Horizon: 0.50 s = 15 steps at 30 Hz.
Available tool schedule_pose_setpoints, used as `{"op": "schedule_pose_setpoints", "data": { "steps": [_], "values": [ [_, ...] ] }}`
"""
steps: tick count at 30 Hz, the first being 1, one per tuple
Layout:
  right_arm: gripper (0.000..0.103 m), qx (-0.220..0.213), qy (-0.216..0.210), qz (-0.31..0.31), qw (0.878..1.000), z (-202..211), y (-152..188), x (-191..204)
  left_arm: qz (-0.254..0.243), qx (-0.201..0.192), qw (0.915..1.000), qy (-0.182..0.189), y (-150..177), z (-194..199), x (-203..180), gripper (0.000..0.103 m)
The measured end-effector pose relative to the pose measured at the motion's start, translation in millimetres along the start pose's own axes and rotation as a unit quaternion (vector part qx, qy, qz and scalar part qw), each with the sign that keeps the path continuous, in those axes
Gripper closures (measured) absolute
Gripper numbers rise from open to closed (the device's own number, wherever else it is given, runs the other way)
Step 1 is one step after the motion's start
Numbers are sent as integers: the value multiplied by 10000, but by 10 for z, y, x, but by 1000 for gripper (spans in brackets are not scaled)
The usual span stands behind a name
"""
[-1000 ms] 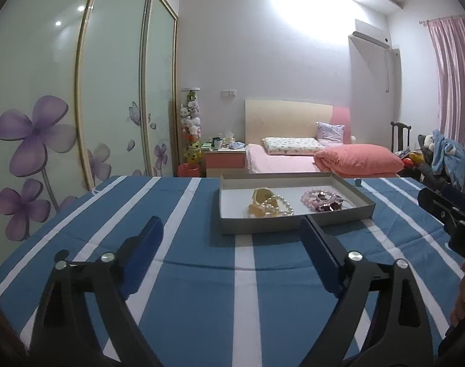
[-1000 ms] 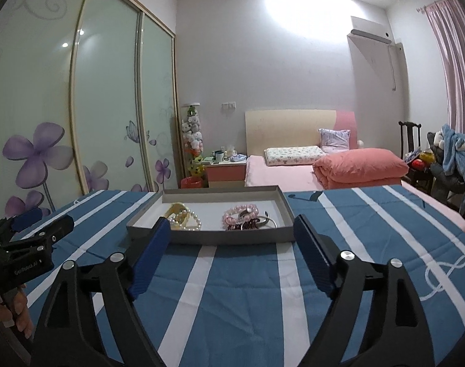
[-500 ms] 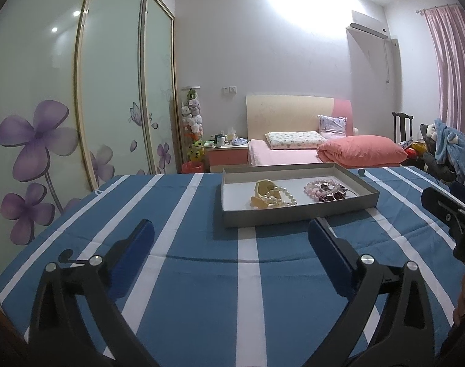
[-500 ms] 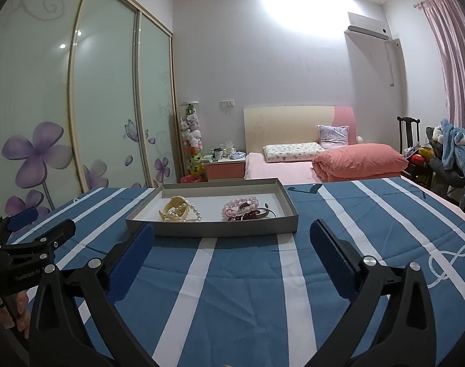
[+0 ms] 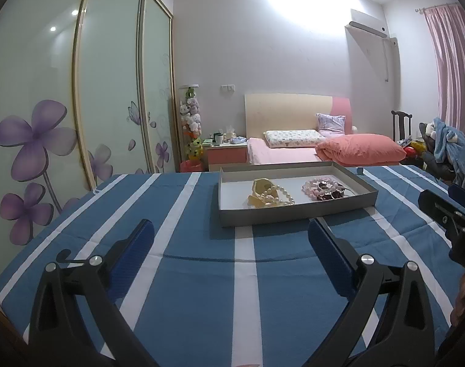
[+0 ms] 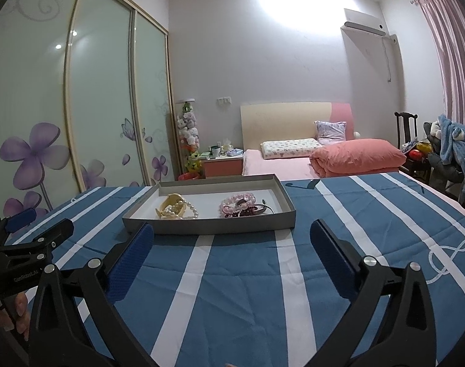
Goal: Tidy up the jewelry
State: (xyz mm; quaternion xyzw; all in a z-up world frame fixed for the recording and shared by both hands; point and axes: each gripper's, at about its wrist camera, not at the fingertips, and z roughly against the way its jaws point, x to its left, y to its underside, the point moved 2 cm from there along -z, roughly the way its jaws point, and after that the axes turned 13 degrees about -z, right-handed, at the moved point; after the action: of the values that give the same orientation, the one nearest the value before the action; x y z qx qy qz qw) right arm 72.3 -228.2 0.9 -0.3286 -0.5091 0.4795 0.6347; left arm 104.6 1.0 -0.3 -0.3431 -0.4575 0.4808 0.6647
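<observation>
Grey jewelry tray (image 5: pixel 296 214) beyond hand-held gripper (image 5: pixel 231 238)

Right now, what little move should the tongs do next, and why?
Probably ease the right tongs forward toward the pink bead bracelets in the gray tray. Both tongs have just opened wide and hold nothing, and all the jewelry lies tangled in two heaps, the pearl strand on the other.

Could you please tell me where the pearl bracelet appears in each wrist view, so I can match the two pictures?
Left wrist: the pearl bracelet lies right of centre, in the left half of the grey tray.
Right wrist: the pearl bracelet lies left of centre, again in the tray's left half.
Shared landmark: the pink bead bracelets to its right.
</observation>
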Motion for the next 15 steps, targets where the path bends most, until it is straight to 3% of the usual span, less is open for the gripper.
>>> {"op": "schedule_pose_setpoints", "data": {
  "steps": [15],
  "values": [
    [2,15,-2,-4,10000,-9,4,1,22,43,9999,93,-7,-18,-36,5]
  ]
}}
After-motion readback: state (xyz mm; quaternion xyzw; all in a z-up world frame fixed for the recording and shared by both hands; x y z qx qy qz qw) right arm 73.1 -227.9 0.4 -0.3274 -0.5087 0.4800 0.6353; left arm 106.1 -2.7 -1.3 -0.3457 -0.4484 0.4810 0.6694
